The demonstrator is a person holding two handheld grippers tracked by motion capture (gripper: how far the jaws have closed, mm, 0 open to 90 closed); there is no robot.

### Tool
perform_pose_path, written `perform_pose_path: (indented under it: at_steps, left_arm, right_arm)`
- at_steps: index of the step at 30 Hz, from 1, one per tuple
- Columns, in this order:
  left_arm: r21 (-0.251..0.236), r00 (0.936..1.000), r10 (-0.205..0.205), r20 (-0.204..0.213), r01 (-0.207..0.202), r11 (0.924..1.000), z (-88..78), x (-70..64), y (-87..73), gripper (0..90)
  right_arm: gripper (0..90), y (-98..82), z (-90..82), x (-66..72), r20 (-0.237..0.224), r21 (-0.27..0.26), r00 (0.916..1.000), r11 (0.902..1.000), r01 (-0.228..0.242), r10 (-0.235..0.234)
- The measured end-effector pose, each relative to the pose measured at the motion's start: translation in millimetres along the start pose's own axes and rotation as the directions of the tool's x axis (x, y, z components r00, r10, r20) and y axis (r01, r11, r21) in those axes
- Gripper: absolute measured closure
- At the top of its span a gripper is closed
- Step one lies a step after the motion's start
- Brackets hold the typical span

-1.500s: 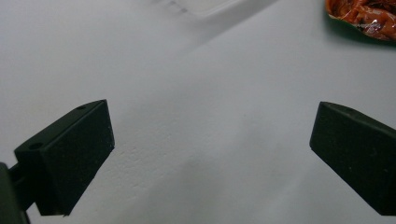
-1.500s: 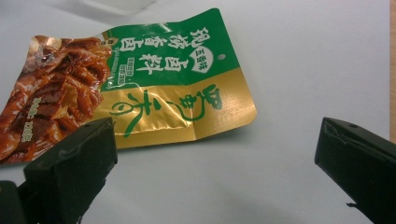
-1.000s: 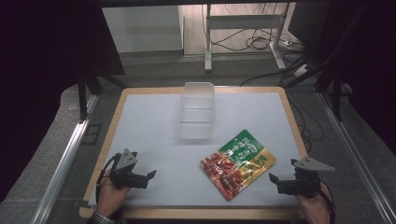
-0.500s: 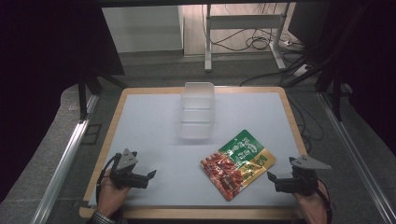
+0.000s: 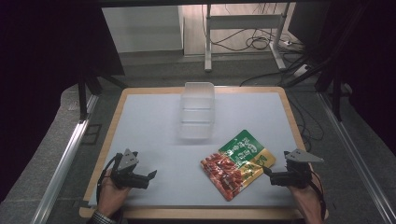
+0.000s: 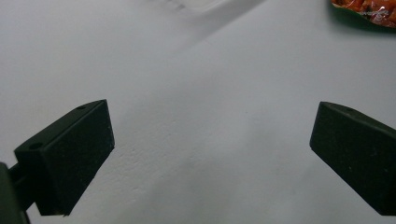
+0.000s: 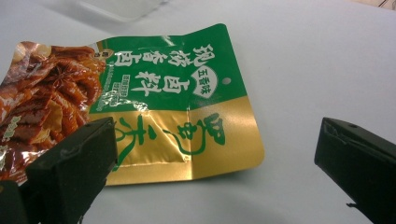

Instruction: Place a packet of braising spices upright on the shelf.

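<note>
The clear rectangular plastic container (image 5: 198,109) stands empty on the white surface (image 5: 149,135). The flat green-and-gold food pouch (image 5: 238,163) lies nearby, just before the open right hand-held gripper (image 5: 267,173); the left hand-held gripper (image 5: 150,176) is open too.

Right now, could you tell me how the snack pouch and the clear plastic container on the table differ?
The snack pouch is flat, opaque and printed in green, gold and red; the clear plastic container is a see-through, colourless box with raised walls. The pouch lies askew near the right tongs; the container sits farther back, square to the table. Both rest on the table, untouched.
</note>
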State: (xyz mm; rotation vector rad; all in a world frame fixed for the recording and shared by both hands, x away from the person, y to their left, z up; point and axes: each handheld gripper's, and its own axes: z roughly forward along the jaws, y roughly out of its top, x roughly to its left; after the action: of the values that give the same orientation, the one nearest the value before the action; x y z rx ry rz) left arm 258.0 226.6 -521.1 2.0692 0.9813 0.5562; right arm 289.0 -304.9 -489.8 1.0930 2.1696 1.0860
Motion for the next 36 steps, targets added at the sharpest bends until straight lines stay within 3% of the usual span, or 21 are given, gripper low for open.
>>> perform_pose_path:
  at_steps: [16,24,36]
  left_arm:
    - [0.015,0.9999,0.017,0.004,-0.017,0.9998,3.0,-2.0,0.8,0.0]
    - [0.021,0.9998,0.021,0.006,-0.021,0.9996,4.3,-2.5,0.7,0.0]
    - [0.031,0.9996,0.029,0.005,-0.029,0.9991,4.9,-2.9,0.7,0.0]
  right_arm:
    - [0.6,13.7,29.5,-0.3,-0.038,0.015,0.9992,0.9999,0.008,-0.008]
    - [12.4,23.5,46.6,-7.4,-0.016,0.074,0.9995,0.9968,0.028,-0.027]
    - [27.2,34.4,81.7,-28.6,-0.105,0.148,0.9944,0.9889,0.002,0.014]
